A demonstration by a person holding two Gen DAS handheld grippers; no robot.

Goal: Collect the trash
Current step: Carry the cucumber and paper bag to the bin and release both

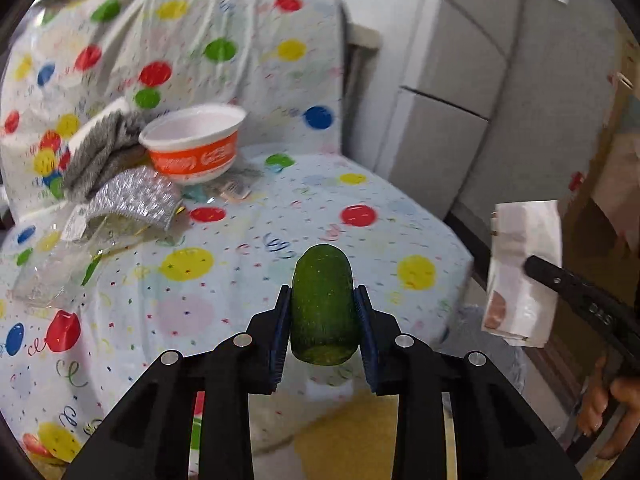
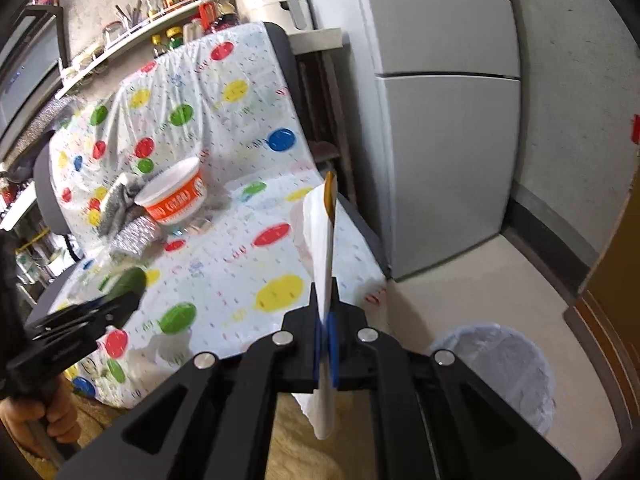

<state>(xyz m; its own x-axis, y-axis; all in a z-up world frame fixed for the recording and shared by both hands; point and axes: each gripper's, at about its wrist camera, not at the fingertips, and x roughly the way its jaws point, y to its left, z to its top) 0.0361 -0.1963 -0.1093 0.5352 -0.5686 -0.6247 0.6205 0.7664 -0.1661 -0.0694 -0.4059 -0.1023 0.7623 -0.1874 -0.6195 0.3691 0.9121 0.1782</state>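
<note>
My left gripper (image 1: 322, 300) is shut on a green glittery cylinder (image 1: 322, 300) and holds it above the polka-dot cloth (image 1: 248, 264). In the right wrist view the cylinder (image 2: 130, 280) shows at the left. My right gripper (image 2: 327, 304) is shut on a white paper wrapper (image 2: 320, 240), held edge-on above the seat edge; the wrapper also shows in the left wrist view (image 1: 524, 272). An orange and white bowl (image 1: 196, 148) lies tilted on the cloth, also seen in the right wrist view (image 2: 172, 196). Silver crinkled wrappers (image 1: 132, 200) and clear plastic (image 1: 52, 276) lie beside it.
A bin lined with a pale bag (image 2: 500, 376) stands on the floor at the lower right. A grey fridge (image 2: 440, 120) stands behind the seat. A cluttered shelf (image 2: 140, 20) runs along the back wall.
</note>
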